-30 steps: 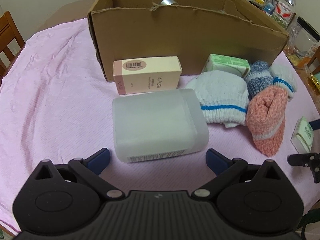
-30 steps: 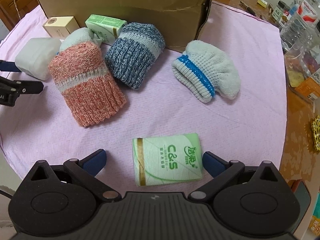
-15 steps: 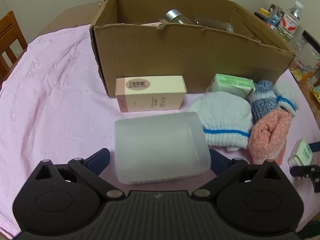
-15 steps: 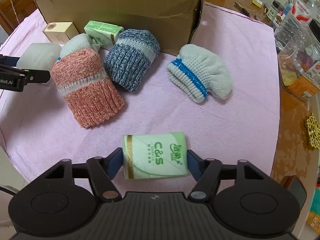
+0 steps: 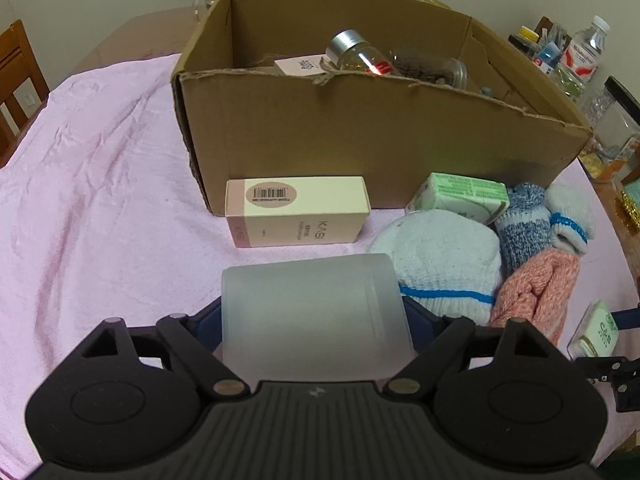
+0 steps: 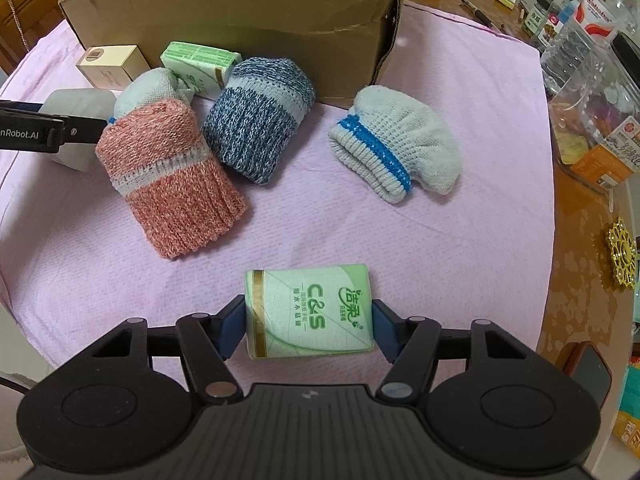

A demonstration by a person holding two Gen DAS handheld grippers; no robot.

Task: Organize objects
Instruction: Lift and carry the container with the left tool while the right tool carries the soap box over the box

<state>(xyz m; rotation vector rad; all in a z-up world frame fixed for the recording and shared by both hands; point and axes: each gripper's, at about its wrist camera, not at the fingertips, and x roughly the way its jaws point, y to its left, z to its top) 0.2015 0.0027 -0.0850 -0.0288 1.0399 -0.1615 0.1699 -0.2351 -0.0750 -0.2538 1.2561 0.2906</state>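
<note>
Tissues in a green pack (image 6: 309, 312) sit clamped between the blue pads of the right gripper (image 6: 309, 326), just above the pink cloth (image 6: 460, 240). The left gripper (image 5: 314, 320) has just been closing, and its jaws now press both sides of a frosted plastic container (image 5: 316, 316). Beyond lie a cream box (image 5: 296, 210), a second tissue pack (image 5: 458, 196), and rolled socks: white (image 5: 444, 272), pink (image 6: 168, 176), blue (image 6: 256, 120). All rest in front of the cardboard box (image 5: 360, 136), which holds jars (image 5: 360, 54).
</note>
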